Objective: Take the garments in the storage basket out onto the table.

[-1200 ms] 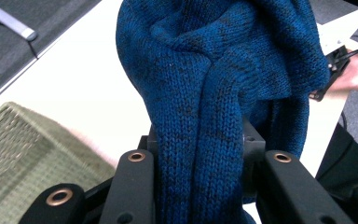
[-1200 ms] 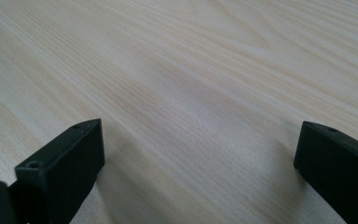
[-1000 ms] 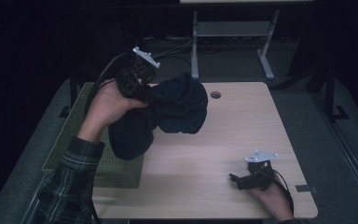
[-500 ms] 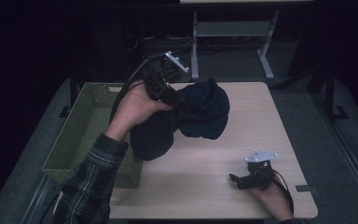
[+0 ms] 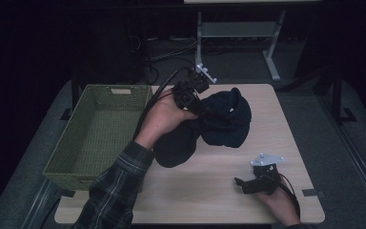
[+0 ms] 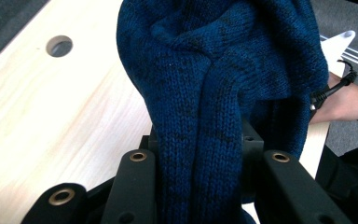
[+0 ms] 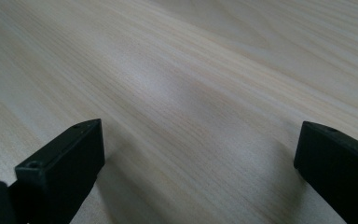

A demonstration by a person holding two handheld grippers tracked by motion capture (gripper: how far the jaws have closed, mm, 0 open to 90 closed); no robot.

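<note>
Over tabletop middle: left tool (image 5: 196,98) clamped on knit (image 5: 224,119), which hangs lifted
Near right edge: right tool (image 5: 248,183) resting, jaws apart
Left edge: basket (image 5: 76,162)

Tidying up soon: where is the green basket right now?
In the high view, the green basket sits at the table's left edge, beside the person's left forearm.

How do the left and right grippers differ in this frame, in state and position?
The left gripper has its jaws shut on a fold of the dark blue knit garment; the right gripper has its jaws open, with nothing between them. The left is held up over the far half of the table, beside the green basket; the right sits low near the table's near edge. Both are hand-held.
</note>
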